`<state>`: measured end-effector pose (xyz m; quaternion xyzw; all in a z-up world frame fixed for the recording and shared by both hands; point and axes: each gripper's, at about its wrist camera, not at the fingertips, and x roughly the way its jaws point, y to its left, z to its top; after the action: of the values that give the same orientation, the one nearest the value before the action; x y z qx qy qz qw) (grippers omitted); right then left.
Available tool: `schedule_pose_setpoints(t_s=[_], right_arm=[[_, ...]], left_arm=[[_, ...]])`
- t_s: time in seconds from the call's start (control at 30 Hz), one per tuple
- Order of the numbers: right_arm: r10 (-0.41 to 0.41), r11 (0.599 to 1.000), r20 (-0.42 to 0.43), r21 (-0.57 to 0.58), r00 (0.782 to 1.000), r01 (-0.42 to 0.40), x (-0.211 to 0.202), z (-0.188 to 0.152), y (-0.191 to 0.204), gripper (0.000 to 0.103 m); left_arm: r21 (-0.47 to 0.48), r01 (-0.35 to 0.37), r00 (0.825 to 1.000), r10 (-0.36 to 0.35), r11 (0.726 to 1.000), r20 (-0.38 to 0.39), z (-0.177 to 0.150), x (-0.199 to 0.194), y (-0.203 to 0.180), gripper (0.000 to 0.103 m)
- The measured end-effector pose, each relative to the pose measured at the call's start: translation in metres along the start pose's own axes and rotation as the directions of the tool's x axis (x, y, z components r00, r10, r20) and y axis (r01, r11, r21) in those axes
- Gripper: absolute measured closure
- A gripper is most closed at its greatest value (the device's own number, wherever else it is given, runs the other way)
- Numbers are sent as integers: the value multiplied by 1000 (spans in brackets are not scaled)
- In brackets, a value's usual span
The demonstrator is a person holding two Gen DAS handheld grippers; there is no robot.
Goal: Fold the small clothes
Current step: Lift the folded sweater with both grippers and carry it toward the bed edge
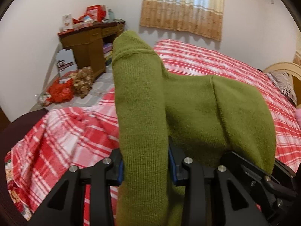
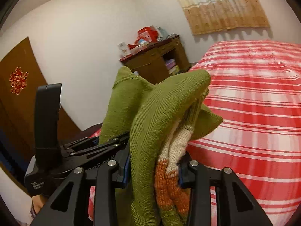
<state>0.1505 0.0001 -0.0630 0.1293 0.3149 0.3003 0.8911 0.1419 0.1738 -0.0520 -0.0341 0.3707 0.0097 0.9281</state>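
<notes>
A small olive-green knitted garment (image 1: 197, 109) hangs in the air above the bed, held by both grippers. In the left wrist view my left gripper (image 1: 145, 167) is shut on a rolled green part of it, the blue pads (image 1: 120, 171) pressing on either side. In the right wrist view my right gripper (image 2: 154, 171) is shut on another bunch of the garment (image 2: 150, 122), where orange and cream knit shows inside the green. The left gripper (image 2: 105, 143) appears there too, close at the left, clamping the same cloth.
Below lies a bed with a red-and-white plaid cover (image 1: 216, 62), with a pillow (image 1: 284, 86) and a headboard (image 1: 280, 66) at the right. A cluttered wooden desk (image 1: 86, 47) stands by the wall, and a red bag (image 1: 60, 92) lies on the floor. A brown door (image 2: 17, 101) is at the left.
</notes>
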Motion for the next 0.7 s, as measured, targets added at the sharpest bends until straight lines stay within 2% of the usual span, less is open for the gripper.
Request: schedule_pose_setpoints(t_s=[0.17,0.33,0.47,0.53,0.67,0.7], right_arm=[[85,996,-21,14,996,-84,36,8,11,65],[97,995,-28,2,995,-97,82,13,10,65],[63,998,-35,-15,997,-64,117,17,-4,65],[35,998,-51,-42,998,-37,134,18,-14,65],[-44,993,-80,-110,996,35,156,15,-37,65],[-50,994,-98,-100,994,40,160,14,-44,65]], left_arm=[[5,-69,997,69,998,15,12,7,30,66],[24,-122,993,121,992,11,25,36,43,66],[20,-146,989,146,989,-8,27,72,49,66],[4,-161,986,161,987,-45,24,96,53,66],[-37,-159,986,157,987,-52,20,106,62,62],[-44,-154,987,151,987,-53,20,105,63,56]])
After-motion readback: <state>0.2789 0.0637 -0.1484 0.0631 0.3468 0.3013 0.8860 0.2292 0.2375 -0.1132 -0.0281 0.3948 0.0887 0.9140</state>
